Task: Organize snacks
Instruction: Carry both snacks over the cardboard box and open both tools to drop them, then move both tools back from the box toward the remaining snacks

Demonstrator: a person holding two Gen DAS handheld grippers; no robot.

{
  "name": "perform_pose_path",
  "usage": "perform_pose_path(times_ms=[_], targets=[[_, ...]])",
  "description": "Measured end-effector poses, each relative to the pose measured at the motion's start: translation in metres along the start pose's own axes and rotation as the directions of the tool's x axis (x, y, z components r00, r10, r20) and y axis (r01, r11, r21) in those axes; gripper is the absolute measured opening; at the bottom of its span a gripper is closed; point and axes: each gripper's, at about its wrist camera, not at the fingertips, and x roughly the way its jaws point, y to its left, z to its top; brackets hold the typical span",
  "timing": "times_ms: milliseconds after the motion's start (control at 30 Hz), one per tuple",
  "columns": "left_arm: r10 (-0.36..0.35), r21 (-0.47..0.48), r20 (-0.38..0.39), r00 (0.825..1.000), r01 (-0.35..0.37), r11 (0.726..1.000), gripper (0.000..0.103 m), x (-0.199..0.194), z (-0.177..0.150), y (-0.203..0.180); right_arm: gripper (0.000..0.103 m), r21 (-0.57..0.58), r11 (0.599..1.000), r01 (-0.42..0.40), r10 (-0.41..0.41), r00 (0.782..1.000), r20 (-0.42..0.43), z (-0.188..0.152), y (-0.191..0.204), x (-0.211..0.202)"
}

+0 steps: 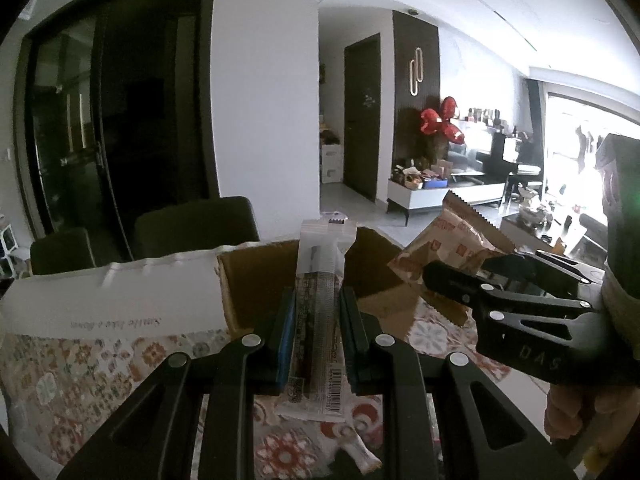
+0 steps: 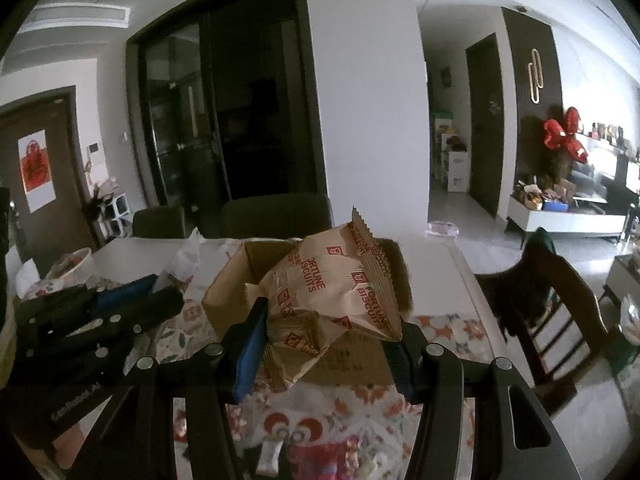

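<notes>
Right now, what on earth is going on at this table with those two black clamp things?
A person is sorting snacks with a handheld gripper in each hand. The left gripper is clamped on a long clear-wrapped snack stick. The right gripper is clamped on a tan Fortune Biscuits packet. Both are held up in front of an open cardboard box on the patterned tablecloth, where more snacks lie.

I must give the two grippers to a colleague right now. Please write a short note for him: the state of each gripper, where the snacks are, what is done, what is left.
Left gripper: shut on a long clear snack stick, held upright.
Right gripper: shut on a tan biscuit packet.
Both are held above the open cardboard box on the patterned tablecloth.
Done: both snacks picked up.
Left: put both in the box; more snacks lie on the cloth nearby.
</notes>
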Motion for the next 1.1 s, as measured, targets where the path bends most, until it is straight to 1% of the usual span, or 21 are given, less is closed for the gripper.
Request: perform_pose_path(times_ms=[133,367,500,567,633,700,733,767,800,900,933,1000,1067,1100], targets=[[0.009,-0.007,-0.014,1.0,-0.009,1.0,0.022,0.021,0.011,0.009,0.055,-0.009,1.0,-0.019,0.018,1.0,-0.015,0.013,-0.002,0.025],[-0.017,-0.04,-0.081,0.997,0.013,0.999,0.022,0.069,0.025,0.024,0.055,-0.003,0.999,-0.048,0.048,0.997,-0.066,0.029,-0.013,0.07],[-0.03,-0.062,-0.127,0.991,0.022,0.998,0.023,0.096,0.028,0.029,0.055,-0.004,0.999,-0.041,0.04,0.994,-0.102,0.032,-0.019,0.093],[-0.031,-0.069,-0.146,0.989,0.021,0.997,0.025,0.107,0.029,0.032,0.055,-0.008,0.999,-0.035,0.034,0.993,-0.11,0.032,-0.021,0.099],[-0.028,-0.072,-0.156,0.987,0.017,0.997,0.028,0.114,0.028,0.033,0.055,-0.011,1.0,-0.028,0.027,0.992,-0.121,0.032,-0.022,0.105],[-0.024,-0.067,-0.155,0.988,0.013,0.998,0.037,0.117,0.03,0.034,0.055,-0.008,1.0,-0.025,0.024,0.991,-0.134,0.032,-0.024,0.113],[-0.012,-0.064,-0.152,0.988,0.002,0.998,0.049,0.117,0.03,0.033,0.055,-0.004,1.0,-0.028,0.027,0.99,-0.142,0.031,-0.026,0.116],[-0.004,-0.063,-0.147,0.989,-0.005,0.998,0.055,0.117,0.031,0.034,0.056,0.001,1.0,-0.029,0.028,0.988,-0.149,0.033,-0.026,0.12],[0.007,-0.057,-0.136,0.991,-0.015,0.998,0.057,0.115,0.03,0.034,0.058,0.007,1.0,-0.03,0.031,0.988,-0.153,0.033,-0.026,0.12],[0.04,-0.046,-0.128,0.991,-0.046,0.998,0.065,0.11,0.028,0.036,0.077,0.029,0.999,-0.015,0.019,0.988,-0.155,0.03,-0.03,0.122],[0.048,-0.049,-0.123,0.991,-0.054,0.997,0.067,0.107,0.027,0.037,0.079,0.032,0.999,-0.001,0.006,0.989,-0.146,0.029,-0.031,0.121],[0.058,-0.049,-0.118,0.991,-0.064,0.997,0.069,0.102,0.025,0.038,0.079,0.024,0.999,0.027,-0.023,0.99,-0.139,0.028,-0.031,0.119],[0.073,-0.045,-0.112,0.991,-0.079,0.996,0.076,0.094,0.021,0.036,0.079,0.019,0.999,0.039,-0.036,0.991,-0.13,0.026,-0.028,0.113],[0.077,-0.045,-0.109,0.991,-0.082,0.996,0.077,0.09,0.02,0.036,0.079,0.012,0.999,0.045,-0.043,0.992,-0.121,0.024,-0.026,0.108]])
